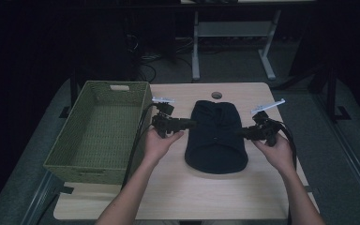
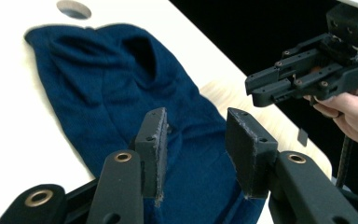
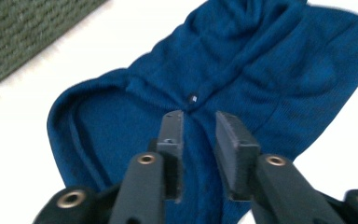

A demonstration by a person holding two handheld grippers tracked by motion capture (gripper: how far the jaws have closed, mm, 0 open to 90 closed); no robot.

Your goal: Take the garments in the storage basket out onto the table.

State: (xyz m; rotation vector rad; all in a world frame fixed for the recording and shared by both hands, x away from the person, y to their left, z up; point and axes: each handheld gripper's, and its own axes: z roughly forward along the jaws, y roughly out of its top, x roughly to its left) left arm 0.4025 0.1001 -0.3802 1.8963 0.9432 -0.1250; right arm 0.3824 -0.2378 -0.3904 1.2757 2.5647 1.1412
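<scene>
Dark blue knit garment (image 1: 217, 137) lies flat mid-counter (image 1: 178, 192), btwn both hands, green woven basket (image 1: 98, 131) just left of it, nothing in it as far as seen.

Step in hand, prob.: both grippers coming in on the garment's sides to pinch it, either to fold or lift it.

L gripper (image 1: 191, 123) at the garment's left edge, jaws partway apart w/ blue fabric seen btwn them in the left gripper view (image 2: 193, 154), pads not pressing on it. R gripper (image 1: 242, 133) at the right edge, jaws narrower but w/ a gap (image 3: 199, 144), aimed over the mid-seam near a small button (image 3: 192, 98); nothing clamped.

Next move calls for: dropping the tips onto the cloth, closing on one layer or edge each side, same timing, then lifting evenly so the knit doesn't bunch or slip. Basket likely the goal, a short way left.
</scene>
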